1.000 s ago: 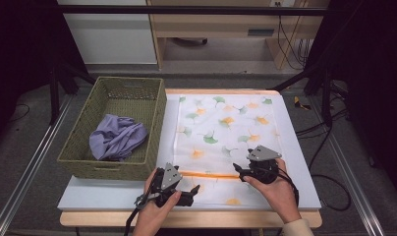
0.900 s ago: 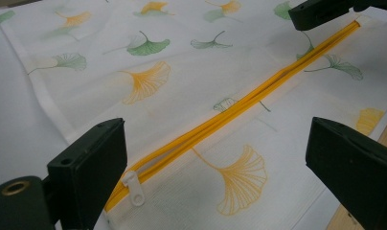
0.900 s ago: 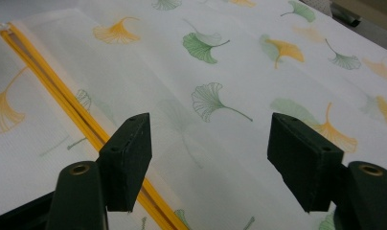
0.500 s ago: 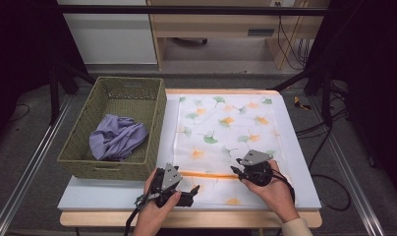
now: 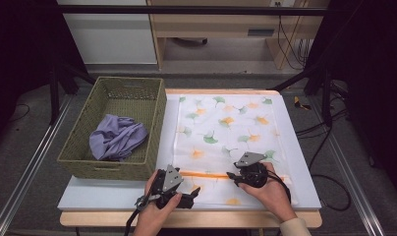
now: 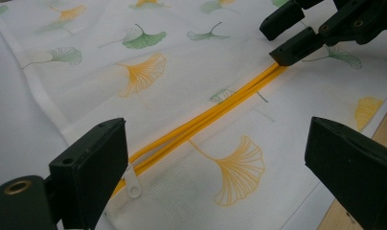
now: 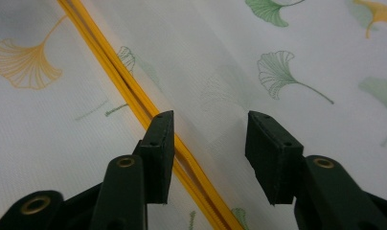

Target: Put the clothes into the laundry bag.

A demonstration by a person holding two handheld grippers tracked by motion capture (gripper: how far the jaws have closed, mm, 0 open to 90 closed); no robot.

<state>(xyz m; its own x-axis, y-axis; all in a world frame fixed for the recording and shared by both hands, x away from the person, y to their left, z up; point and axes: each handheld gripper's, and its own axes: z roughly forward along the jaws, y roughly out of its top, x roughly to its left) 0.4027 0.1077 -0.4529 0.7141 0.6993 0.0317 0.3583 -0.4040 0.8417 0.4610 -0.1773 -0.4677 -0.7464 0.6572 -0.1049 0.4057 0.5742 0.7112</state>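
A white mesh bag (image 5: 226, 128) printed with ginkgo leaves lies flat on the table, its yellow zipper (image 5: 211, 174) running across near the front edge. My left gripper (image 5: 191, 196) stands open at the zipper's left end, and the white zipper pull (image 6: 132, 183) lies just beside its left jaw. My right gripper (image 5: 232, 177) is low over the zipper farther right. Its jaws have just been opening and now stand partly apart. In the right gripper view (image 7: 208, 129) one jaw rests on the zipper (image 7: 110, 72), with only flat bag fabric between the jaws and nothing pinched.
A green woven basket (image 5: 115, 125) stands to the left of the bag and holds a crumpled purple cloth (image 5: 117, 137). The table's wooden front edge (image 5: 186, 219) runs just below both hands. Cables lie on the floor at the right.
My right gripper has sunk and shifted slightly left onto the zipper line. The left gripper has stayed put.
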